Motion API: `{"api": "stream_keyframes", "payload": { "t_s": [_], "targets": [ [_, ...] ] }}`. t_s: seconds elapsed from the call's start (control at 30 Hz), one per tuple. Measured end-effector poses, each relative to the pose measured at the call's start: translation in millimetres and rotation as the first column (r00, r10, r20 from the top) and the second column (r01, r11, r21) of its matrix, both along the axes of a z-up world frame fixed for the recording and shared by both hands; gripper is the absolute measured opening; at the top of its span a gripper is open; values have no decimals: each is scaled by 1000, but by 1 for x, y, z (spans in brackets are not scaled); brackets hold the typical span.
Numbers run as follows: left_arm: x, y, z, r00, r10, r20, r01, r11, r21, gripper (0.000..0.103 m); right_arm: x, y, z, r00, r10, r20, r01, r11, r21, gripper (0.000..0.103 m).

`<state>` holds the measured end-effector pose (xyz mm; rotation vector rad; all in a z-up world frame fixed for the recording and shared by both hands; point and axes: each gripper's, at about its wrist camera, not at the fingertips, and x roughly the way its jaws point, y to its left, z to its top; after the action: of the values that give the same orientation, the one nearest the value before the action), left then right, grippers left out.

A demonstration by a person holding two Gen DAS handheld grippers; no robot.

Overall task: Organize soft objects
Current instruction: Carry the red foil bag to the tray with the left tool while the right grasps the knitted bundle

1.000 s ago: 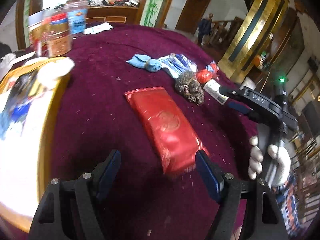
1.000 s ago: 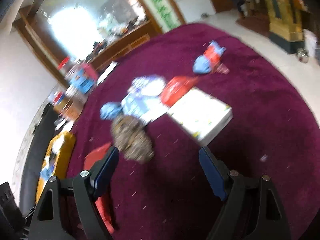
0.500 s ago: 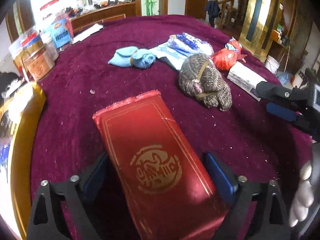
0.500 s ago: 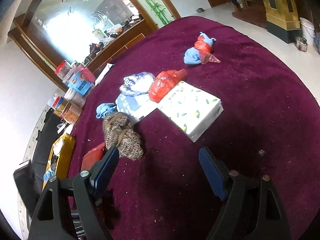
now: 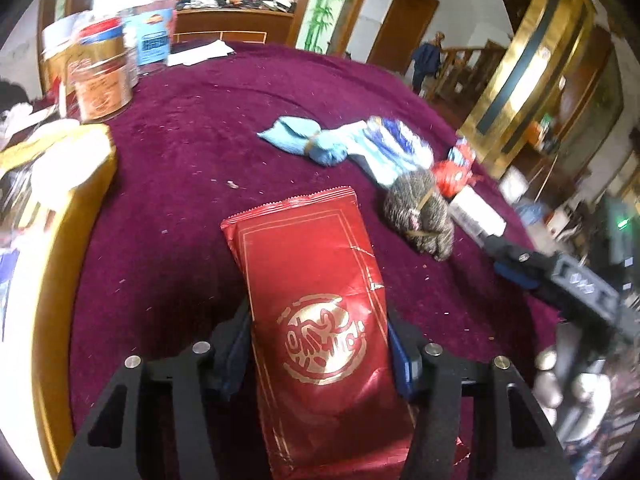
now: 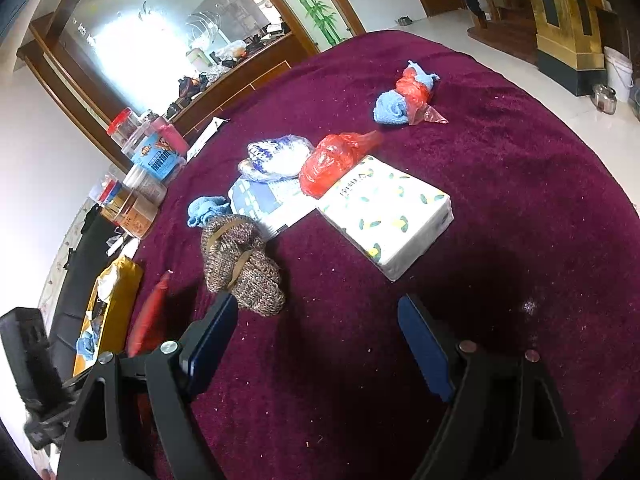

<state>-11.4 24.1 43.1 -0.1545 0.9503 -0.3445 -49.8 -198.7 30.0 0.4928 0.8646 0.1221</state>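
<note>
My left gripper is shut on a red foil pack with a gold emblem and holds it just above the maroon tablecloth; the pack also shows edge-on in the right wrist view. My right gripper is open and empty above the cloth. Ahead of it lie a brown knitted bundle, a white tissue pack, a red plastic bag, a light blue rolled cloth, a blue-white bag and a blue cloth in red plastic.
A yellow-rimmed box with soft items lies at the left. Plastic jars stand at the back left edge. A white paper lies at the far edge. The table's rim drops off to the right.
My left gripper has closed on the red foil pack and lifted it slightly. My right gripper has stayed open, its view steadying over the knitted bundle and tissue pack.
</note>
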Motion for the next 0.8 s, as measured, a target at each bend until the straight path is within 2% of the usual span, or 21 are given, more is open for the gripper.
{"api": "stream_keyframes", "payload": {
  "t_s": [0.27,0.43,0.57,0.7,0.8],
  "targets": [
    [-32,55,33,997,57,57,-49,989,-138,61,2,3,0,1000,-4,1,4,1000,-19,81],
    [-57,112,52,986,145,86,-125,972,-200,61,-1,19,6,999,21,27,-18,994,-112,81],
    [-73,163,60,965,237,108,-217,961,-175,61,-2,41,13,997,68,40,-57,972,-227,81],
    [-77,210,49,939,336,72,-328,939,-104,61,1,56,19,994,106,7,-102,971,-216,81],
    [-73,242,36,914,403,38,-401,915,-46,61,12,70,29,992,129,-2,-125,956,-265,81]
  ]
}}
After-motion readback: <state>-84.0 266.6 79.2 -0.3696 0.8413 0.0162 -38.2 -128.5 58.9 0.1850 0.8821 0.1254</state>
